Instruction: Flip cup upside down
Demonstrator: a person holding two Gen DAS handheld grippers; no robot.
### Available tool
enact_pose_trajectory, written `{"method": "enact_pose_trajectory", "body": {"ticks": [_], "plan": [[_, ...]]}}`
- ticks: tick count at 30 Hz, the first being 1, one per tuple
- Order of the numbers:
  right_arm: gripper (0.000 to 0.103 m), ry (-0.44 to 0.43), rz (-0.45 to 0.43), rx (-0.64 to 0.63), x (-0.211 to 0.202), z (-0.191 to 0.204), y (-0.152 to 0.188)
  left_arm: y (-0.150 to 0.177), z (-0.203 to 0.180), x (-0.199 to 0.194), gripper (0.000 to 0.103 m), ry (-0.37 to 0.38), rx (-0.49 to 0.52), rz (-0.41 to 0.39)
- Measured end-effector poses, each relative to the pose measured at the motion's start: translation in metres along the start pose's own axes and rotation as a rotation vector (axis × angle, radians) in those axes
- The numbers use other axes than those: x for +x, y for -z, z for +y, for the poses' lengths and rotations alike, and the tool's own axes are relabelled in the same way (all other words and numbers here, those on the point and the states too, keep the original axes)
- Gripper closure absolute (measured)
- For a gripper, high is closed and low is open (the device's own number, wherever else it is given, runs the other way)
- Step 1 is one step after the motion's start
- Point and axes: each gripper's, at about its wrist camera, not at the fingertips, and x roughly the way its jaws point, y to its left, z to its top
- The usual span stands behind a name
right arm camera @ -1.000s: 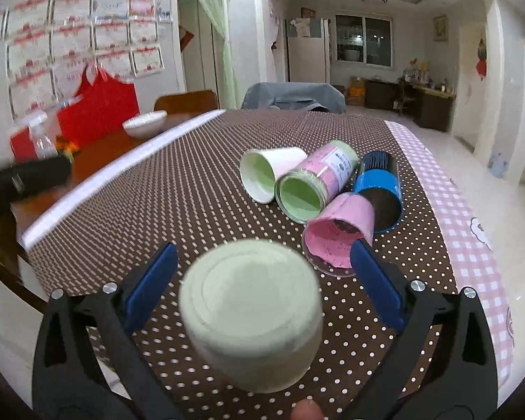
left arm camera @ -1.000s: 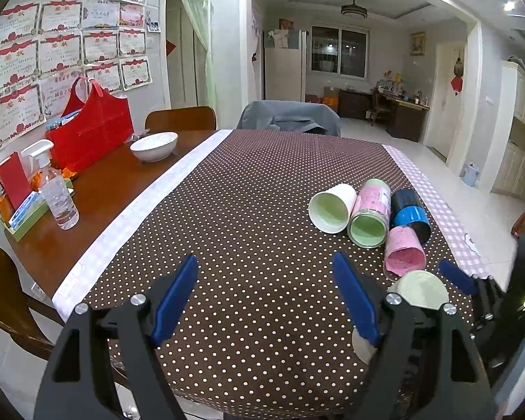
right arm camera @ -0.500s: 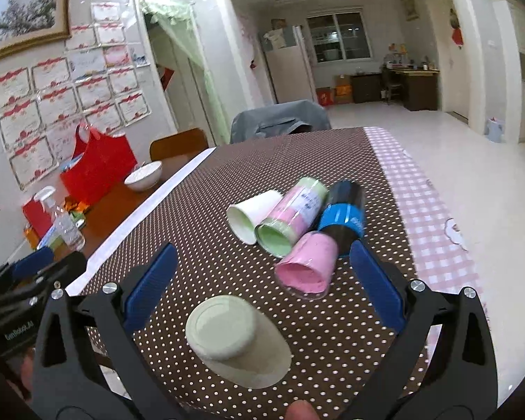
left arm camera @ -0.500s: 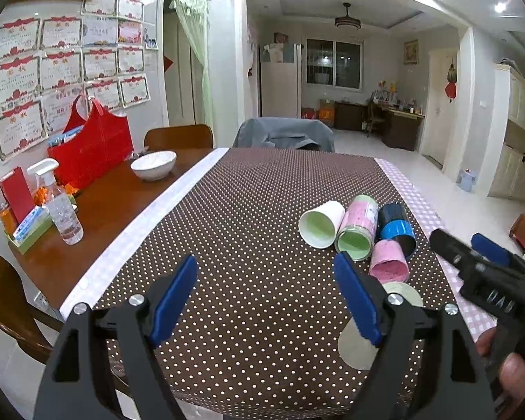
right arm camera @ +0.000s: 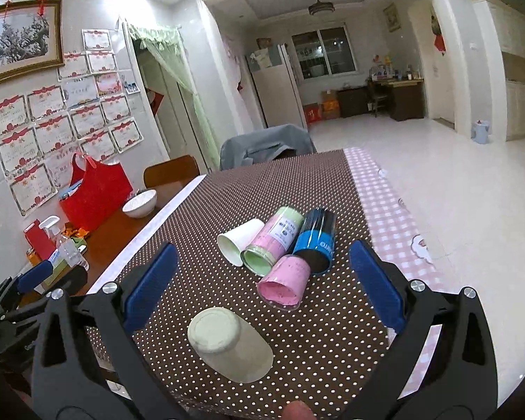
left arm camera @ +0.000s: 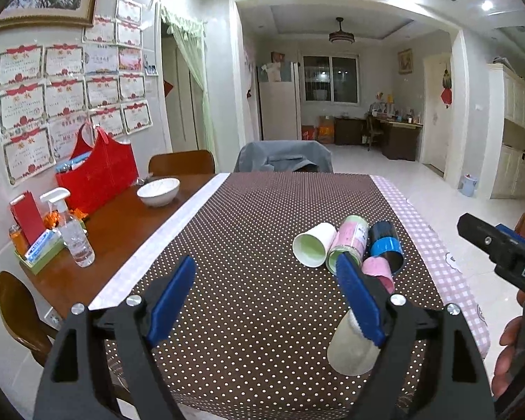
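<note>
1. The table [right arm camera: 248, 189], under its brown dotted cloth, now carries the pale green cup [right arm camera: 227, 343] mouth-down, base up. A second ago that cup filled the gap between our right claw's blue pads; half a second ago it already stood on the cloth below them. We judge the flip done and the cup released.

2. Our right gripper [right arm camera: 262, 287] has pulled up and back. Its jaws stand wide, holding nothing, and the cup sits at about 7 o'clock from the point midway between the fingertips, clear of both pads.

3. Our left gripper [left arm camera: 267, 301] is spread wide and empty too, hovering over bare cloth. In its view the flipped cup [left arm camera: 350, 350] lies at 4 o'clock, partly hidden behind the right-hand pad; we cannot tell how near that pad is to it.

4. At 12 o'clock from the flipped cup, four others lie on their sides, bunched together: a white cup [right arm camera: 239, 241], a pink-and-green cup [right arm camera: 273, 245], a blue-and-black cup [right arm camera: 315, 241] and a pink cup [right arm camera: 285, 281]. They look untouched; if they count, they remain to be turned.
</note>
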Motion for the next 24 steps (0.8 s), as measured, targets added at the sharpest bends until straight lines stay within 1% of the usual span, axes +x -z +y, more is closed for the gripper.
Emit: {"method": "enact_pose_trajectory", "body": {"ticks": [11, 17, 24], "plan": [[0.006, 0.022, -0.050, -0.025, -0.027, 0.004, -0.007, -0.010, -0.009, -0.026, 0.021, -0.021, 0.029, -0.050], [0.006, 0.035, -0.066, -0.055, -0.036, 0.012, -0.008, -0.015, -0.003, -0.040, 0.021, -0.039, 0.007, -0.080], [0.006, 0.029, -0.068, -0.091, -0.042, 0.025, -0.008, -0.019, 0.005, -0.054, 0.021, -0.065, -0.013, -0.110]]}}
